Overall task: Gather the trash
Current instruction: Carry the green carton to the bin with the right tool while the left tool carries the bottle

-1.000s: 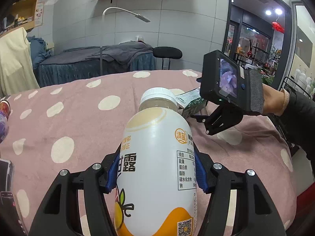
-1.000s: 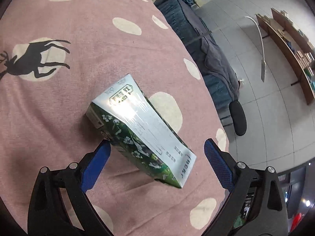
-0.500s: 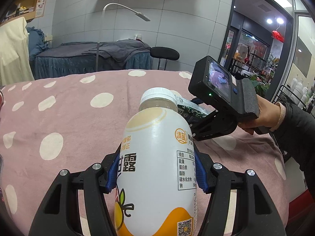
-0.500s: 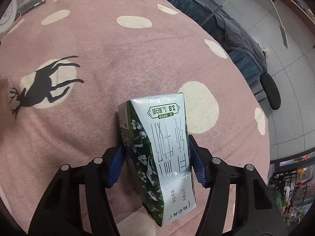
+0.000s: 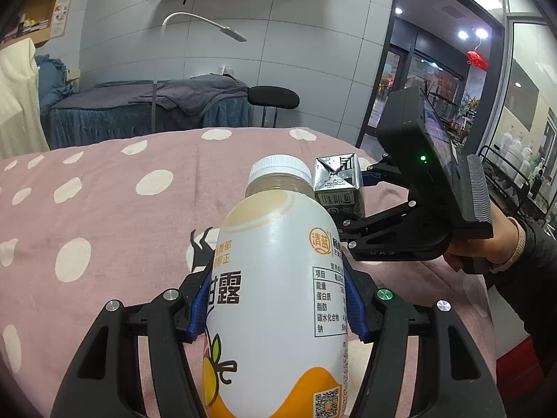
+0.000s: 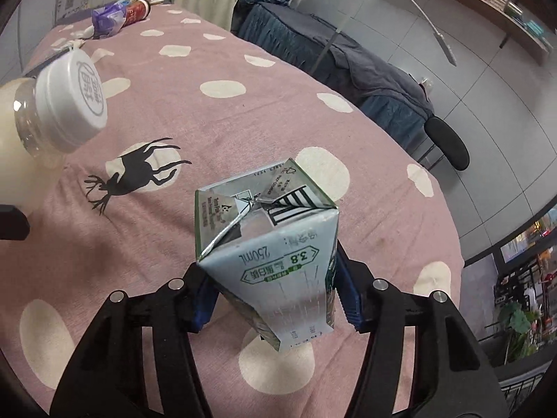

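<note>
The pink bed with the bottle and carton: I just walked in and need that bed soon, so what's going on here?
A person is clearing trash off the pink dotted bedspread with two handheld grippers. The left gripper is clamped on a white drink bottle. The right gripper is clamped on a green milk carton, held above the bedspread. A red can and a purple wrapper lie at the far end.

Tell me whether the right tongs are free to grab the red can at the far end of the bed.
Probably not: the right tongs already grip the milk carton, and the red can lies far across the bed.
</note>
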Tool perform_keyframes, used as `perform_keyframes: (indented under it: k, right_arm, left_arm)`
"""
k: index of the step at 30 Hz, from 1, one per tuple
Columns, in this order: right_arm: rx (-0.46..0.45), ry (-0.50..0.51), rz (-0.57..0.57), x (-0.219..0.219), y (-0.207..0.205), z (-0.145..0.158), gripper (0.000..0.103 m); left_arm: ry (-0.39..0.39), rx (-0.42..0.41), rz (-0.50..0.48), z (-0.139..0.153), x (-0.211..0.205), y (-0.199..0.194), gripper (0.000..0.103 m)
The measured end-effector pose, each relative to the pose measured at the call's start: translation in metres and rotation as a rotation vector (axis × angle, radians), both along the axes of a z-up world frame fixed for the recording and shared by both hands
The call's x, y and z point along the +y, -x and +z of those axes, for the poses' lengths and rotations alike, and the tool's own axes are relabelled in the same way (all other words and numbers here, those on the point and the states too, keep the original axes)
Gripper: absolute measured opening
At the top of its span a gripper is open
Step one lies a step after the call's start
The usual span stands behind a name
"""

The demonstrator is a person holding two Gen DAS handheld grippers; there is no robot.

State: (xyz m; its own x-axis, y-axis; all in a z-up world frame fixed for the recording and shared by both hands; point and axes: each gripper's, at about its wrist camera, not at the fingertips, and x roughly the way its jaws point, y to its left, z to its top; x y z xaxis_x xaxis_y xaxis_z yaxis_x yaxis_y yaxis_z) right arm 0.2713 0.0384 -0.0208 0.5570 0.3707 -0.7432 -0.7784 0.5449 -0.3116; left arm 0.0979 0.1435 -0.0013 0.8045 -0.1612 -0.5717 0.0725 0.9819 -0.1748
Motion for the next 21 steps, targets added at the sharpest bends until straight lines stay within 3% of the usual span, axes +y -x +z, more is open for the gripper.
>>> perform_keyframes:
  k: [13,21]
  right_arm:
    - [-0.139,-0.088,-0.13,-0.077,0.04,0.036,0.058]
    - [-0.157,-0.155,-0.365,-0.176,0.038,0.038,0.058]
  left_arm:
    - [-0.012,-0.028,-0.059,0.014,-0.036,-0.003,0.061]
    - [-0.016,-0.056,-0.161,0.026,-0.083,-0.016,0.061]
